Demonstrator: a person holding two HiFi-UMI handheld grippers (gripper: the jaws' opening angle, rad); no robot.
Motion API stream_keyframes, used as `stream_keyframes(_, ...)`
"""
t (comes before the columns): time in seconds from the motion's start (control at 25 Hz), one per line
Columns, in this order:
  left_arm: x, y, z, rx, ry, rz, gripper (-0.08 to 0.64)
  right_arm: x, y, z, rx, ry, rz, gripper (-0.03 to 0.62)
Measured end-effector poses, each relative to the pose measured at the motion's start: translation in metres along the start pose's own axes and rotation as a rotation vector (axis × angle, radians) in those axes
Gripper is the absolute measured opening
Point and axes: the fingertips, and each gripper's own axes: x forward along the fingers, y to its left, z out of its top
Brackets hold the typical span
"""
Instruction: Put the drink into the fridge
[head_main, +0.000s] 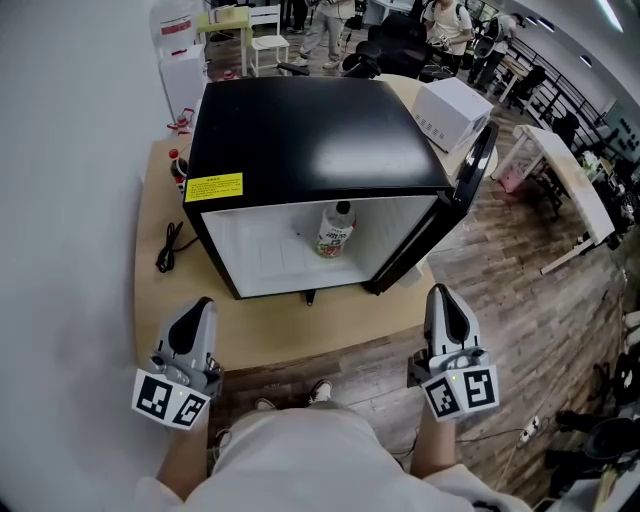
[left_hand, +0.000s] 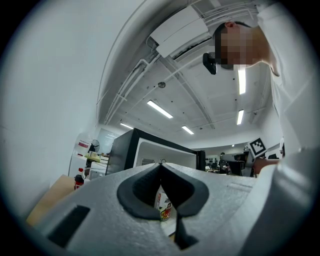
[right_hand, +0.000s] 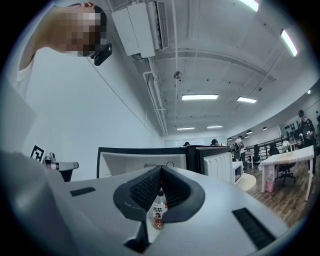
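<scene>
Left tongs (head_main: 200, 305): hovering over the near edge of the tabletop (head_main: 300, 335), jaws pressing together, holding nothing.
Right tongs (head_main: 440, 293): hovering alongside, jaws meeting, holding nothing.
Drink bottle (head_main: 336, 230): standing upright inside the fridge (head_main: 300, 130), well apart from both tongs.
Fridge door (head_main: 478, 165): hanging open at the right.

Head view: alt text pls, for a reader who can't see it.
A drink bottle stands upright inside a black mini fridge, door open, on a wooden table. The left gripper and right gripper hang shut and empty near the table's front edge.
</scene>
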Motion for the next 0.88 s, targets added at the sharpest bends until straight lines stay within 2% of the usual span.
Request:
stream_keyframes(0.36, 0.002, 0.000, 0.005, 0.019, -0.028, 0.035, 0.012, 0.010, -0.001, -0.002, -0.032, -0.022, 0.038, 0.002)
stream_keyframes(0.88, 0.006, -0.012, -0.002, 0.022, -0.023, 0.093, 0.013, 0.023, -0.014, -0.011, -0.014, -0.014, 0.097, 0.002)
